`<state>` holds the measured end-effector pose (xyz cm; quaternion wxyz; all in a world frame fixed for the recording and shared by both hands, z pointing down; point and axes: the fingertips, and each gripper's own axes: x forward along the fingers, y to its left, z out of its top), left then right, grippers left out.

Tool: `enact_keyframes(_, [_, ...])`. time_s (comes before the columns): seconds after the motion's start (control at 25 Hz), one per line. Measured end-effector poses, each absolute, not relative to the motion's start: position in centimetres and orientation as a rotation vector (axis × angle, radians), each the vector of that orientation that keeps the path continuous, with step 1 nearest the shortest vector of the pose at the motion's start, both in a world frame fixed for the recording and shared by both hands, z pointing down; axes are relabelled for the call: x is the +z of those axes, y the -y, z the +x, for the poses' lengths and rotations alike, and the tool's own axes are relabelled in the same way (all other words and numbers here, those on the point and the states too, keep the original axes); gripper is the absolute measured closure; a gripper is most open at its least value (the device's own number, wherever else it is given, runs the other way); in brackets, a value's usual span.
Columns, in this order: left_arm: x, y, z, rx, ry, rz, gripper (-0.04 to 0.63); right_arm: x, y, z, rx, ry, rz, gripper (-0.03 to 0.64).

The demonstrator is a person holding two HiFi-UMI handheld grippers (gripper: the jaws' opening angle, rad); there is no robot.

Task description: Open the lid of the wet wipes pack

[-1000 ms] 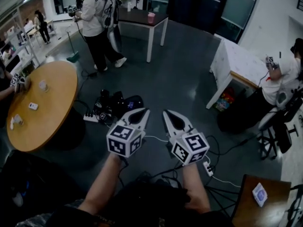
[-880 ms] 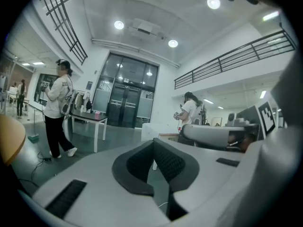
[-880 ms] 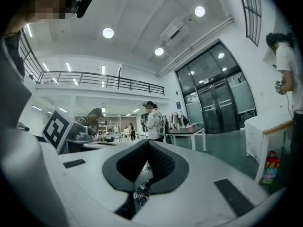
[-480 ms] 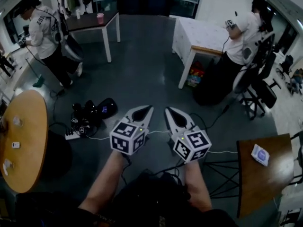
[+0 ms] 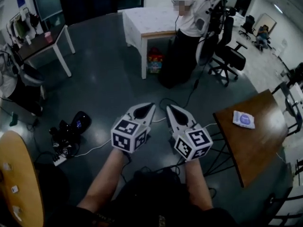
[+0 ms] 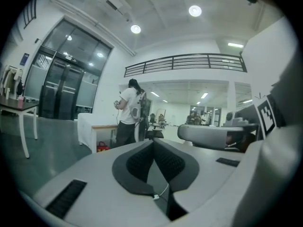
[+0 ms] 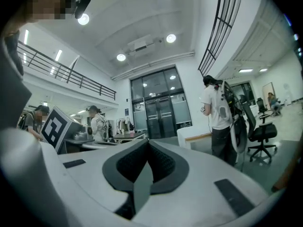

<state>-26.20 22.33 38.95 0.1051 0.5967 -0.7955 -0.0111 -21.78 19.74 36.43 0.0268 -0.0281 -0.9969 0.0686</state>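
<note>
Head view: left claw [image 5: 149, 108], right claw [image 5: 170, 109] closed; wipes pack [image 5: 243, 119] on table [image 5: 248, 150].

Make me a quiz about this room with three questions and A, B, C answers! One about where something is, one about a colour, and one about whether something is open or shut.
1. Where does the wet wipes pack lie?
A. on the floor
B. on the brown table
C. on an office chair

2. What colour is the tablecloth beside the standing person?
A. red
B. green
C. white

3. How are the jaws of the left gripper?
A. shut, with nothing between them
B. wide open
C. shut on a spoon

Answers: B, the pack lies flat on the brown tabletop at the right. C, the cloth shows white. A, the left gripper view shows the pads meeting with nothing between them.
</note>
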Motion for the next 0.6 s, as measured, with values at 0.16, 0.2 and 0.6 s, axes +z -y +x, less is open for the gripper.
enact_keyframes(0.16, [39.4, -18.2, -23.1, 0.01, 2.246, 1.873, 0.591, 37.0, -16.2, -18.9, 0.24, 3.09, 0.054, 0.606])
enact_keyframes(0.2, [39.6, -17.2, -22.3, 0.022, 2.222, 1.895, 0.591, 37.2, -15.4, -18.1, 0.247, 3.091, 0.084, 0.606])
enact_keyframes(0.6, [39.8, -4.0, -12.9, 0.068, 1.962, 2.181, 0.591, 38.2, -2.8, -9.3, 0.335, 3.074, 0.415, 0.606])
